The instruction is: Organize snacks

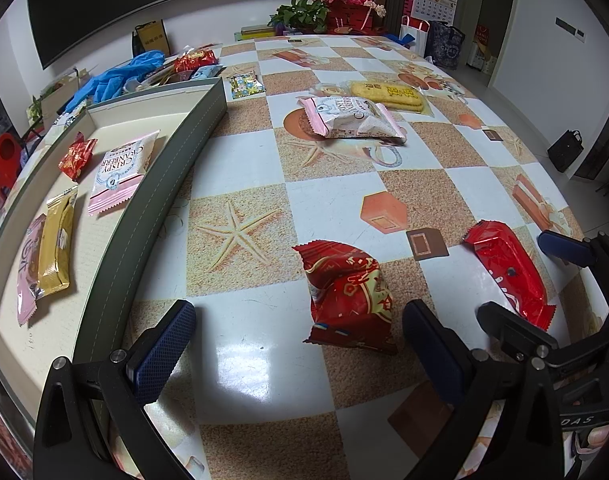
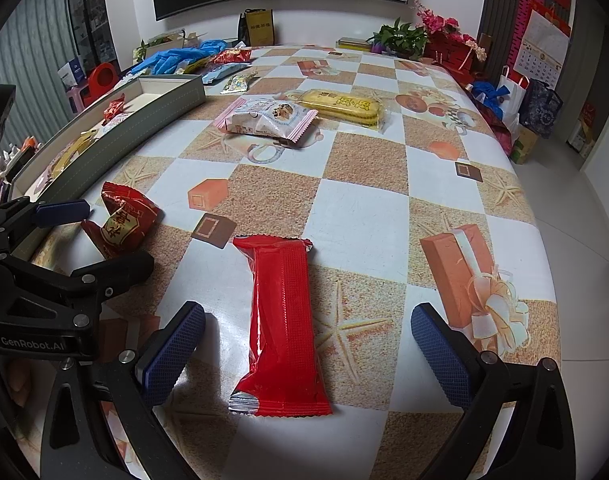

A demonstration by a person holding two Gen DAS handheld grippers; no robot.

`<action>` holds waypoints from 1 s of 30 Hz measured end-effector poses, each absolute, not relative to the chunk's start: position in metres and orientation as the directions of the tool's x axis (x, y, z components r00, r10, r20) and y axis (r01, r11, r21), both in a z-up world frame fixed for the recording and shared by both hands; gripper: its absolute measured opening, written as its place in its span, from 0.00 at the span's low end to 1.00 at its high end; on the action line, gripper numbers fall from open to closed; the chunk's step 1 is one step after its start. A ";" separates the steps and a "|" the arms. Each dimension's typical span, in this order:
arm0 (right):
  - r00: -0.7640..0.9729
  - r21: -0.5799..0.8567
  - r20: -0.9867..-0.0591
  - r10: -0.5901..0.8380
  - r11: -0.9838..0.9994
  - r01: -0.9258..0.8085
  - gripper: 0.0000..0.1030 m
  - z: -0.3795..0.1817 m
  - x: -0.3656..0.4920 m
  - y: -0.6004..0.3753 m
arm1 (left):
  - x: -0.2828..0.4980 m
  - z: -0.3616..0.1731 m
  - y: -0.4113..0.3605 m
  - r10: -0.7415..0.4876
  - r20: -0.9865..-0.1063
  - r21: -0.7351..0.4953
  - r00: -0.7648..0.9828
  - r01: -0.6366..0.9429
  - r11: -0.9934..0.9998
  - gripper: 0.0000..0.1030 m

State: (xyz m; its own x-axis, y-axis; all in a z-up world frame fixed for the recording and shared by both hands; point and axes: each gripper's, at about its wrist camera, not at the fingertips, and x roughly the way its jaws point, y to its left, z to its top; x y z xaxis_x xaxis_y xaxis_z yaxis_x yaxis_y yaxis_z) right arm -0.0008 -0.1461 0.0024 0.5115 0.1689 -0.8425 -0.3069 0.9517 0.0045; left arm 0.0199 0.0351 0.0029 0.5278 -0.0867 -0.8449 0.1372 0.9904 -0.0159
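Note:
A red patterned snack packet [image 1: 348, 296] [image 2: 124, 220] lies on the checkered table. My left gripper [image 1: 300, 344] [image 2: 118, 236] stands open with its blue fingers on either side of the packet's near end, not touching it. To its right lies a long plain red bar [image 2: 284, 320] [image 1: 508, 272]. My right gripper [image 2: 306, 352] [image 1: 516, 276] is open and straddles that bar, with a gap on both sides. A grey tray [image 1: 164, 168] [image 2: 172, 96] at the left holds a pink cranberry packet [image 1: 122, 168], a small red sweet [image 1: 77, 157] and a gold packet [image 1: 56, 248].
Farther out on the table lie a pink-and-white packet [image 1: 352, 116], yellow biscuits [image 1: 388, 96] and a small floral packet [image 1: 245, 85]. Blue gloves [image 1: 116, 76] and more snacks are piled behind the tray. Flowers and bags line the far edge; the table's rim curves away on the right.

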 end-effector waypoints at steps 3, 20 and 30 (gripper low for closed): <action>0.512 0.004 -0.842 0.169 0.952 -0.307 1.00 0.002 -0.001 -0.146 | 0.019 0.004 0.035 -0.086 -0.841 -0.018 0.534 0.131 0.991 1.00; 0.446 -0.001 -0.885 0.134 0.957 -0.289 1.00 0.004 0.005 -0.145 | 0.015 0.008 0.032 -0.105 -0.833 -0.015 0.544 0.168 0.986 0.83; 0.446 -0.001 -0.881 0.155 0.944 -0.330 0.30 0.016 -0.005 -0.132 | 0.012 0.014 0.026 -0.108 -0.821 -0.005 0.561 0.182 0.983 0.35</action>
